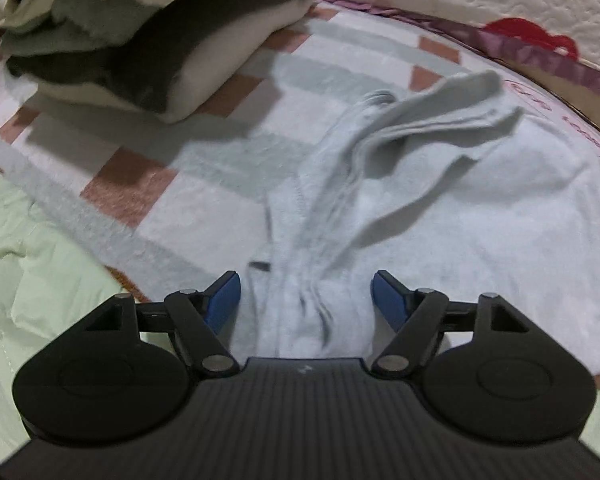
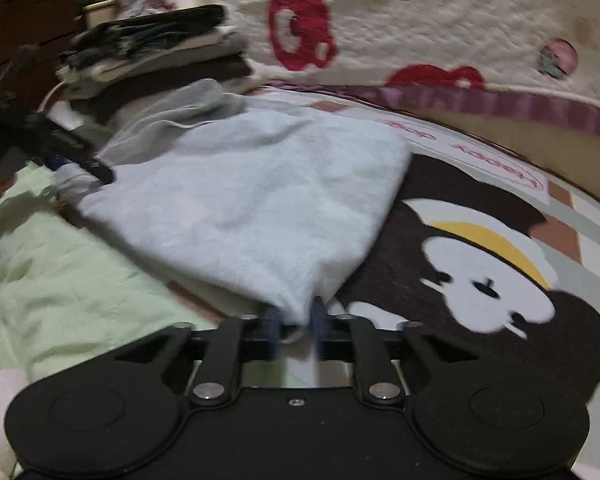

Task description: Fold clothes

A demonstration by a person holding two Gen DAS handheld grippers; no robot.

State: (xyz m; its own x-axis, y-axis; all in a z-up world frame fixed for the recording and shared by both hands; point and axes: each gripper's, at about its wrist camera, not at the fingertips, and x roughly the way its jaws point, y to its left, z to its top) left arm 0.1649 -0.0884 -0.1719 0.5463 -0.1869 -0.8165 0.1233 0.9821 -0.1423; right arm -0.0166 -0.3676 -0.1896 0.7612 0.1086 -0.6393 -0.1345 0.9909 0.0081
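my right tongs (image 2: 296, 322): pinched tight on a corner of the pale grey garment (image 2: 252, 200). my left tongs (image 1: 305, 300): spread wide, a bunched ridge of the same cloth lying between them, unheld. garment: on the patterned blanket (image 1: 132, 188) on the bed, part doubled over, one sleeve (image 1: 432, 120) rucked up. beyond it: stack of folded clothes (image 1: 140, 40). step, as i judge: mid-fold, one corner in hand. next move calls for a second grip on the loose edge and an even lay. motion blur hides seams; garment type unclear.
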